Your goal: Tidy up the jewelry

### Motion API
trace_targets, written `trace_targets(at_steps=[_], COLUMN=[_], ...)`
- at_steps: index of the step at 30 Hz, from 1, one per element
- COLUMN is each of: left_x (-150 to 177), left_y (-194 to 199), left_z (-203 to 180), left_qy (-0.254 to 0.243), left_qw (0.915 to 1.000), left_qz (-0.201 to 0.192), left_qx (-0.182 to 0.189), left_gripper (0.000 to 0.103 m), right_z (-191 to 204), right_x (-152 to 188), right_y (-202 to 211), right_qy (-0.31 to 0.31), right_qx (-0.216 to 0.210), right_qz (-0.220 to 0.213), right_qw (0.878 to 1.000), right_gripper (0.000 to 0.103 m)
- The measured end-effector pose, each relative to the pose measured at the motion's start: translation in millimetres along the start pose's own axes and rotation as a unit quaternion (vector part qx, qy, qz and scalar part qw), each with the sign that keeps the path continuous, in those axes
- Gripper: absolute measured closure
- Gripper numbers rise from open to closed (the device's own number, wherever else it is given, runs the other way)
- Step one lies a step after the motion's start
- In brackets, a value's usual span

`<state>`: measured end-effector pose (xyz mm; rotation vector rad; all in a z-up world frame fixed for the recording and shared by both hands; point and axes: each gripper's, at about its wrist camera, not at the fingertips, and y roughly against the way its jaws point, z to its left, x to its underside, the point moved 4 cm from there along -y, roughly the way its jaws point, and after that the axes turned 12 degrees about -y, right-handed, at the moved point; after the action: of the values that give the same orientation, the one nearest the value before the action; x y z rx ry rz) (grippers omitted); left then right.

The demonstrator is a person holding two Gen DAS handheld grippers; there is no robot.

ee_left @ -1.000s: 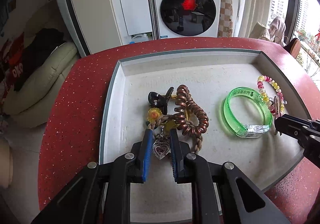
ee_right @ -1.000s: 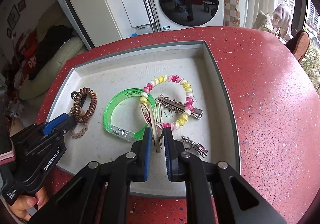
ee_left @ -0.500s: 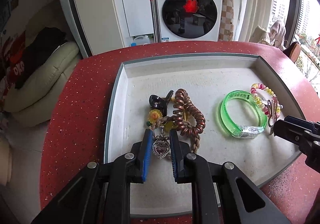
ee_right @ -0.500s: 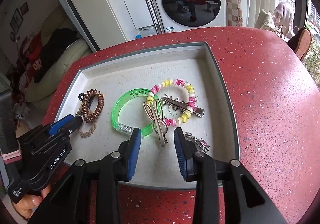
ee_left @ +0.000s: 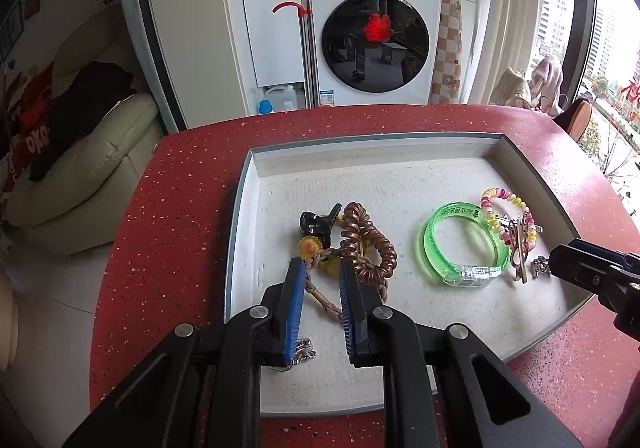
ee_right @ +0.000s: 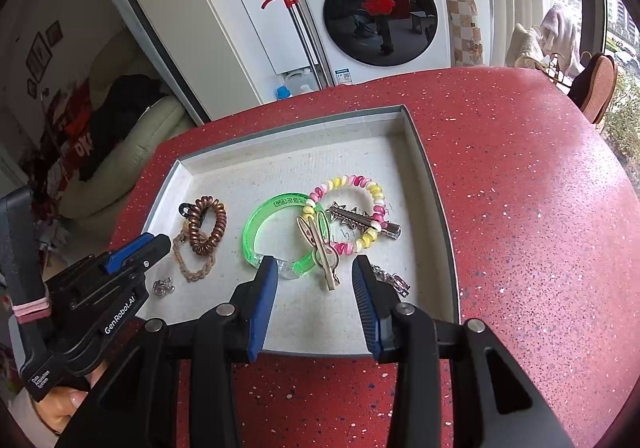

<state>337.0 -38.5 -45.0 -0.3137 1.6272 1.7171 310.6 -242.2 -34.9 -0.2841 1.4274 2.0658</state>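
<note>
The jewelry lies in a shallow grey tray (ee_right: 436,208) on a red speckled table (ee_right: 540,228), in two clusters.

Toward the tray's right wall:
- A clear green bangle (ee_right: 250,228) lies flat.
- A pink, yellow and white coil tie (ee_right: 376,192) overlaps the bangle's right edge.
- A gold clip (ee_right: 320,248) lies across both rings and points to the tray's near rim.
- A spiked silver clip (ee_right: 360,218) lies across the coil tie.
- A small silver chain piece (ee_right: 394,280) sits near the tray's right wall, close to the near rim.

Toward the tray's left wall:
- A copper coil tie (ee_right: 218,222) rests on a braided cord (ee_right: 188,268).
- A black clip (ee_right: 185,209) touches its far side.
- A yellow flower bead (ee_left: 309,247) sits on the cord.
- A silver charm (ee_right: 163,287) lies on the tray floor, nearer the rim than the cord.

The right gripper (ee_right: 313,262) hovers over the tray's near rim. Its jaws are wide apart and hold nothing. The gold clip and the bangle's clear clasp show on the floor between them.

The left gripper (ee_left: 321,264) hovers over the left cluster. Its blue pads stand a narrow gap apart with nothing pinched. The cord shows through the gap on the floor beyond, and the charm lies partly hidden under the left finger.

A hand (ee_right: 68,404) grips the left gripper's handle. A washer (ee_right: 380,12) stands beyond the table.
</note>
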Motion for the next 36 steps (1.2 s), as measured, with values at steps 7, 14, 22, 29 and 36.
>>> trace_targets(at_steps=[7,14,22,29,36], left_x=[1,2,9,26,42], left_y=[7,30,52,64,78], left_z=[3,10,12,9,6], left_qy=[0.003,0.017,0.021,0.024,0.035], left_qw=[1.0000,0.9989,0.9991,0.9992,0.9989], left_qz=[-0.002,-0.033,-0.032,-0.027,-0.028], left_qx=[-0.003,-0.028,-0.018,-0.016,-0.013], left_gripper=[0.067,0.000,0.000,0.000,0.000], right_z=[0,1,6,13,18], right_x=[2,6,16,26,39], right_y=[3,9,30,56,70], right_qy=[0.000,0.001,0.020,0.043,0.054], right_qx=[0.003,0.001,0.008,0.011,0.020], right_qz=[0.002,0.000,-0.026,-0.070,-0.095], right_qw=[1.000,1.000,0.999,0.997,0.994], right_gripper=[0.061,0.061,0.048,0.020,0.015])
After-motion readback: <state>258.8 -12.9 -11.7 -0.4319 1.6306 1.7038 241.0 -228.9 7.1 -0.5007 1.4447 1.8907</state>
